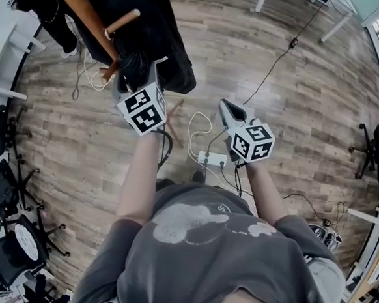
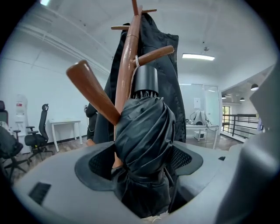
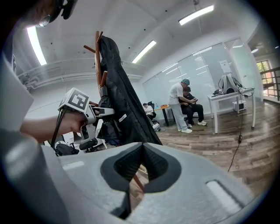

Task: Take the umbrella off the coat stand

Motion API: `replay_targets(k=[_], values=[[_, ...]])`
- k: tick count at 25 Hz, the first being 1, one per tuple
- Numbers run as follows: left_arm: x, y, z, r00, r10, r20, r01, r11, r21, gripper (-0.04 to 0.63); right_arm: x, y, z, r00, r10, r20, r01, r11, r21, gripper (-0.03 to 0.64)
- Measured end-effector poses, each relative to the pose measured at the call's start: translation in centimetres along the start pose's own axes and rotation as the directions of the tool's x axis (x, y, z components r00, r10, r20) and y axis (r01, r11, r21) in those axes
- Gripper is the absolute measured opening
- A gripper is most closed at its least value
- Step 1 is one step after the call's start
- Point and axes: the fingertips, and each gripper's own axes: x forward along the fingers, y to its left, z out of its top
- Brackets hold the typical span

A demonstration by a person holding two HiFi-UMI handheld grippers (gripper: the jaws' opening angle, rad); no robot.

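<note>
No words, numbers or brand names can be read. The left gripper (image 1: 135, 71) and right gripper (image 1: 227, 108) carry cubes (image 1: 142, 108) with only black-and-white square codes. The shirt's (image 1: 187, 258) white print shows no legible letters.

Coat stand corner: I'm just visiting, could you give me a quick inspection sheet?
Surface: wooden floor.
Job's things: folded black umbrella hangs against the coat stand, not yet off.
Clutter: black coat on the stand.
Grippers: left gripper jaws closed on the umbrella; right gripper jaws together, empty.
Cables: white power strip and cords on the floor.
Surroundings: office chairs, white table, two people.
</note>
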Motion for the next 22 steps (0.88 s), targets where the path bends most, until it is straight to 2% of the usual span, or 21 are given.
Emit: replay_targets(k=[5, 9, 16, 22], values=[[0.5, 0.4, -0.1, 1.0, 0.007, 0.008, -0.006, 0.999, -0.035, 0.377, 0.2, -0.1, -0.7, 1.0, -0.004, -0.016, 0.004, 1.0, 0.007, -0.002], [0.2, 0.3, -0.1, 1.0, -0.021, 0.02, 0.021, 0.999, -0.041, 0.359, 0.2, -0.6, -0.7, 1.0, -0.009, -0.016, 0.009, 1.0, 0.009, -0.002], [-0.9, -0.4, -0.1, 0.995, -0.099, 0.025, 0.1, 0.994, -0.049, 0.295, 0.9, 0.0, 0.1, 1.0, 0.008, -0.005, -0.008, 1.0, -0.002, -0.002], [-2.0, -2.1, 0.0, 0.978, -0.208, 0.012, 0.207, 0.971, -0.12, 0.278, 1.3, 1.0, 0.5, 1.0, 0.028, 0.006, -0.028, 1.0, -0.008, -0.002]])
